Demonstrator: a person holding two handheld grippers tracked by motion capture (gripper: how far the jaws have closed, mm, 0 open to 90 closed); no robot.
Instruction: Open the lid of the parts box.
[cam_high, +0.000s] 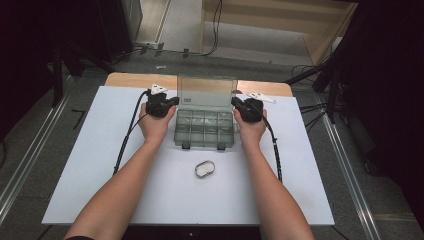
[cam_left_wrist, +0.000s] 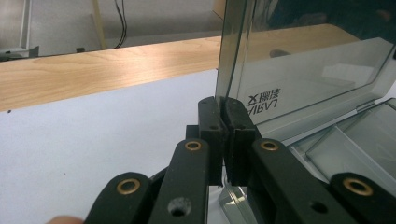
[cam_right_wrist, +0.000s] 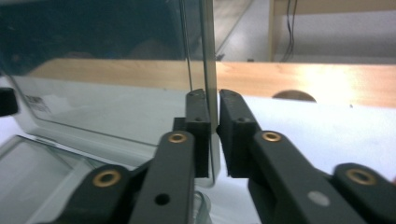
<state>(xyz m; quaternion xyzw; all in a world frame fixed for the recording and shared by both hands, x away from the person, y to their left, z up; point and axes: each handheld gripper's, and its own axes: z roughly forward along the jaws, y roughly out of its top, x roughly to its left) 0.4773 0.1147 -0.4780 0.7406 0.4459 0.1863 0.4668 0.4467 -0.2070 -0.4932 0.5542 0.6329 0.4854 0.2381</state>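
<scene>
Lid (cam_high: 207, 91) of a clear plastic compartment box (cam_high: 205, 129) stands upright at 12 o'clock on my white table sheet (cam_high: 100, 165), hinged along the box's far edge. My left claw (cam_high: 172, 101) pinches the lid's left edge, at 9 o'clock of the lid; in the left gripper view my left claw (cam_left_wrist: 225, 105) has its 2 black jaws pressed together on the thin clear wall, mirrored lettering showing through the lid (cam_left_wrist: 317, 65) just beside them. My right claw (cam_high: 236, 103) clamps the lid's right edge, at 3 o'clock; in the right gripper view my right claw (cam_right_wrist: 211, 100) has the clear panel (cam_right_wrist: 107, 74) running straight between its jaws, which grip it from both sides. The box tray lies flat below, its divided compartments toward 6 o'clock of the lid, 2 dark latches on its near edge. A small oval clear container (cam_high: 204, 168) sits on the sheet at 6 o'clock of the box, well apart from both claws. The wooden table edge (cam_high: 130, 79) runs beyond the sheet at 12 o'clock.
</scene>
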